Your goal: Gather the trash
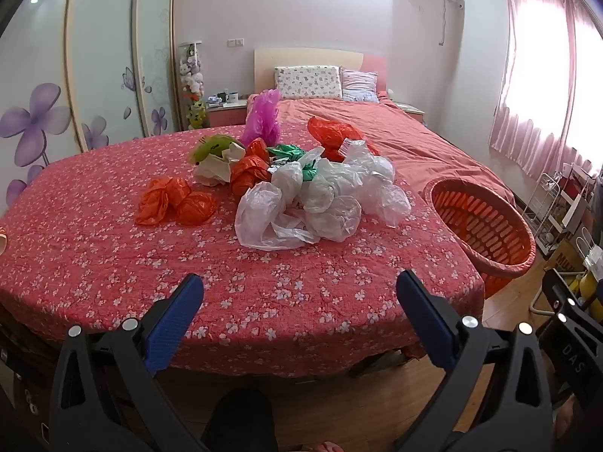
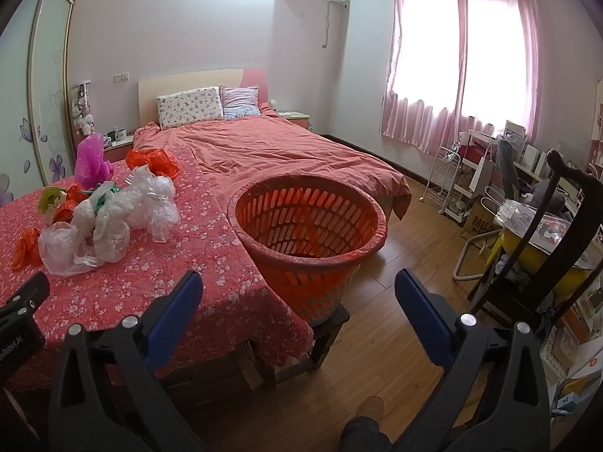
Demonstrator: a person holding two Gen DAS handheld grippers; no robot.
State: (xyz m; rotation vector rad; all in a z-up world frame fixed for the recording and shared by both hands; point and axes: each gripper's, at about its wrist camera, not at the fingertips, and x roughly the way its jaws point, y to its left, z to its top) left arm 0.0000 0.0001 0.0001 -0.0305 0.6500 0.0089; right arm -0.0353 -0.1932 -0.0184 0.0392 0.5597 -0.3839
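Left gripper (image 1: 299, 290): jaws spread wide, nothing between them, hanging above the near edge of the floral tablecloth (image 1: 113, 263).
Right gripper (image 2: 297, 292): likewise released, empty, pointed toward the orange basket (image 2: 361, 241).
Trash: heap of crumpled plastic bags (image 1: 320, 199), clear, orange, green and magenta, lay mid-table, well apart from both grippers.
Basket: stood on a dark stool (image 2: 331, 324) just beside the table's right edge.

A red cloth (image 1: 113, 263) printed with small white blossoms is seen beneath orange bags (image 1: 173, 203), translucent white bags (image 1: 320, 203) and a magenta bag (image 1: 262, 118). The slotted basket (image 2: 309, 222) is coloured orange, the curtains (image 2: 463, 60) pink.
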